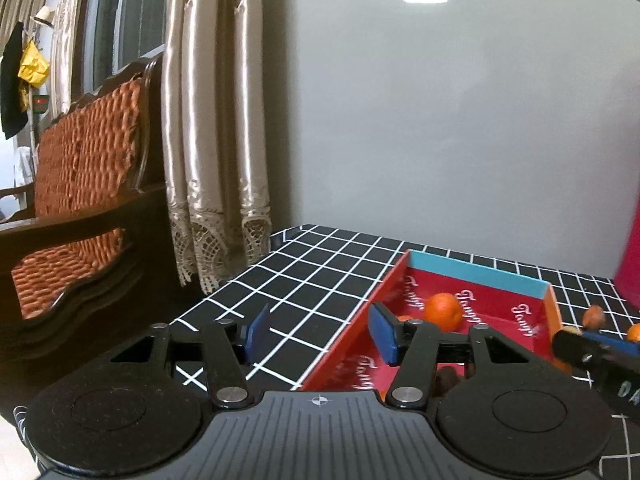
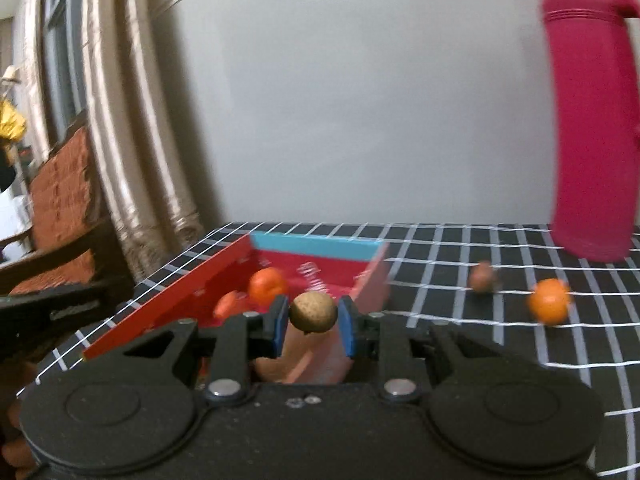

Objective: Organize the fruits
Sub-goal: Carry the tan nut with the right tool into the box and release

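A glossy satin curtain (image 1: 216, 120), a matt gridded cloth on the bench (image 1: 304, 280), a smooth plastic flask (image 2: 592, 120) and a rough-skinned brown fruit (image 2: 313, 312) are seen.

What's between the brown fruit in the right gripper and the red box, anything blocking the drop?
Nothing visible blocks it. The right gripper holds the brown fruit above the red box; an orange lies farther back inside.

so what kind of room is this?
Likely a home living room: satin curtains by a window, a carved wooden sofa with woven cushions, and a grid-patterned table against the wall.
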Demonstrator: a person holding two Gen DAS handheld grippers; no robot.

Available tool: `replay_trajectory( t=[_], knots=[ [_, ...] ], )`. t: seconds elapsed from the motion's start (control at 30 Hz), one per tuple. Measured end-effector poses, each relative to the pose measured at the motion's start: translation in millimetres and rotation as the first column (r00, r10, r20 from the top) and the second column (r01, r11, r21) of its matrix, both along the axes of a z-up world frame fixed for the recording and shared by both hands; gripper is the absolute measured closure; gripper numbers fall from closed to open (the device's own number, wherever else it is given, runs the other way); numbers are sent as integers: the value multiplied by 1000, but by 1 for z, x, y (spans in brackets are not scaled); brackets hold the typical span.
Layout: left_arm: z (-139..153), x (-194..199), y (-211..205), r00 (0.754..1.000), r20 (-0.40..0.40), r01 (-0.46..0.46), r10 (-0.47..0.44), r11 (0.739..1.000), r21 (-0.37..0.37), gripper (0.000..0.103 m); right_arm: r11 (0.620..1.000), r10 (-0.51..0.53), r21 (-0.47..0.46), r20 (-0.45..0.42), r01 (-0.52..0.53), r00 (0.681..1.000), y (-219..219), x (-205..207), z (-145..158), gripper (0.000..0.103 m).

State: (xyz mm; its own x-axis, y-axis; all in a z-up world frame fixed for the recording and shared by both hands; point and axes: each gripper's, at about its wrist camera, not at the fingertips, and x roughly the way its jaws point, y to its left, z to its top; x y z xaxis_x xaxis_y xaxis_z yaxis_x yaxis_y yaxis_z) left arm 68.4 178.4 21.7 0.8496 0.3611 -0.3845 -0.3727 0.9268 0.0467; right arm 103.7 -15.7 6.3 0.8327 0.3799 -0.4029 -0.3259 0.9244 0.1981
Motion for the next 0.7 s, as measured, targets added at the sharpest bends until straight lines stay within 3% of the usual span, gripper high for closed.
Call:
replay_trajectory(
  t=[0.37, 0.6, 0.7],
  knots=[
    [-4, 0, 17, 1000, -12, -14, 15, 1000, 8, 47, 997, 78, -22, -29, -79, 997, 38, 13, -7, 74],
    [-5, 1, 8, 1000, -18, 10, -9, 1000, 8, 47, 998, 68, 11, -26, -68, 997, 33, 11, -7, 71],
    [-6, 4, 1, 999, -31, 29, -28, 1000, 12, 47, 997, 51, 56, -31, -50, 998, 21, 9, -5, 63]
  ],
)
